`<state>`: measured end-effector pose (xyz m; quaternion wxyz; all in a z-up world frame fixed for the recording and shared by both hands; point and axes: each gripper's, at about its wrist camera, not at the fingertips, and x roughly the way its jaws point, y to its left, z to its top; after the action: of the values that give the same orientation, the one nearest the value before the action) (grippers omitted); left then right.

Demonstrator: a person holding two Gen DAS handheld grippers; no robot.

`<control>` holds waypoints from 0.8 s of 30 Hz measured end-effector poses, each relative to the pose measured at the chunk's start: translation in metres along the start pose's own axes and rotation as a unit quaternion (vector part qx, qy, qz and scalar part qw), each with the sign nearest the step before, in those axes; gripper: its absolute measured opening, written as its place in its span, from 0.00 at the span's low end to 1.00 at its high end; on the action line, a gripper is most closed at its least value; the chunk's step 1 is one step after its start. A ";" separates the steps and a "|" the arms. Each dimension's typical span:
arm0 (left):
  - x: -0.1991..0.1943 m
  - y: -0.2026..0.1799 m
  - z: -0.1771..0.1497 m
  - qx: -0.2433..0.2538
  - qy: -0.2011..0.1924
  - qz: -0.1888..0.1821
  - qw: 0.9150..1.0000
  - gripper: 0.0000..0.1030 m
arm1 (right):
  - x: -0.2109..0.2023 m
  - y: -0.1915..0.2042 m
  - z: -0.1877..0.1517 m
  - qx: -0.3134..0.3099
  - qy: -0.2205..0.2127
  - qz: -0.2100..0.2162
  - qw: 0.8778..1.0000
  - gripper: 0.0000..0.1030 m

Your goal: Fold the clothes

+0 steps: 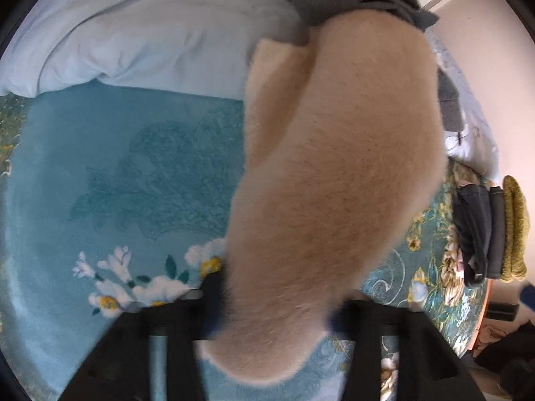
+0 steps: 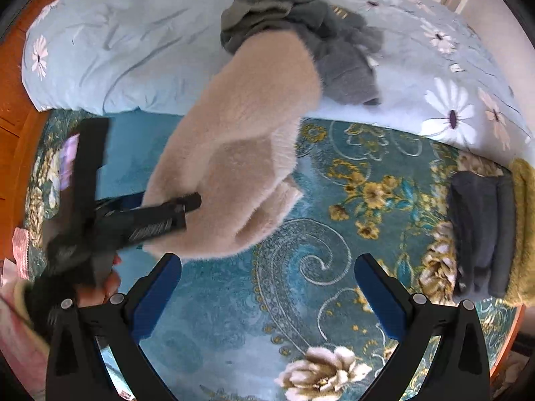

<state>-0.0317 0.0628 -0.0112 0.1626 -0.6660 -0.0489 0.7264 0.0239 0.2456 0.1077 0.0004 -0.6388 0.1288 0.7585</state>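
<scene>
A fluffy beige fleece garment (image 2: 234,153) is held up over the teal floral bedspread (image 2: 334,200) by the left gripper (image 1: 274,310). Its blue-padded jaws appear closed on the lower bunched edge of the fleece, though the fabric hides the contact itself. In the right wrist view the same tool is seen from the side, clamped into the garment near the left edge of the bed. The right gripper (image 2: 267,287) is held wide open and grips nothing; only bedspread is seen between its blue pads (image 2: 157,297).

The beige garment hangs partly doubled, with one flap lying over another, and is carried above the middle of the bedspread, not laid flat. Its fold is judged to be unfinished: it has yet to be squared and set down.

A stack of folded pieces is seen at the right edge of the bed: dark navy and charcoal knit items (image 2: 481,230) with a mustard-yellow, coarse-looped one (image 2: 521,234) beside them. These are taken as work already done. A crumpled grey and olive garment (image 2: 317,40) lies on the pale blue flower-printed duvet (image 2: 133,50) along the far edge and seems still to be waiting, so the task is judged to be past halfway but not complete.

The fleece is long-piled, soft and thick, and is likely to spring out of creases. The bedspread is smooth and woven, with raised scrolls and gold blossoms.
</scene>
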 end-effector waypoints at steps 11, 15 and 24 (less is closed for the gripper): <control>-0.145 0.000 -0.051 -0.011 -0.068 -0.118 0.991 0.16 | -0.074 -0.043 -0.084 0.074 -0.073 0.039 0.994 1.00; -0.202 0.044 -0.082 -0.077 -0.089 -0.138 0.983 0.16 | -0.081 -0.046 -0.115 0.091 -0.074 0.048 0.992 1.00; -0.303 0.067 -0.159 0.012 -0.174 0.117 0.978 0.15 | -0.081 -0.055 -0.143 0.063 -0.081 0.110 0.989 1.00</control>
<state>0.1315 -0.1151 0.2403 0.0734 -0.5285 0.0101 0.8457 0.1864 0.2838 0.1535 -0.0324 -0.5563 0.2447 0.7935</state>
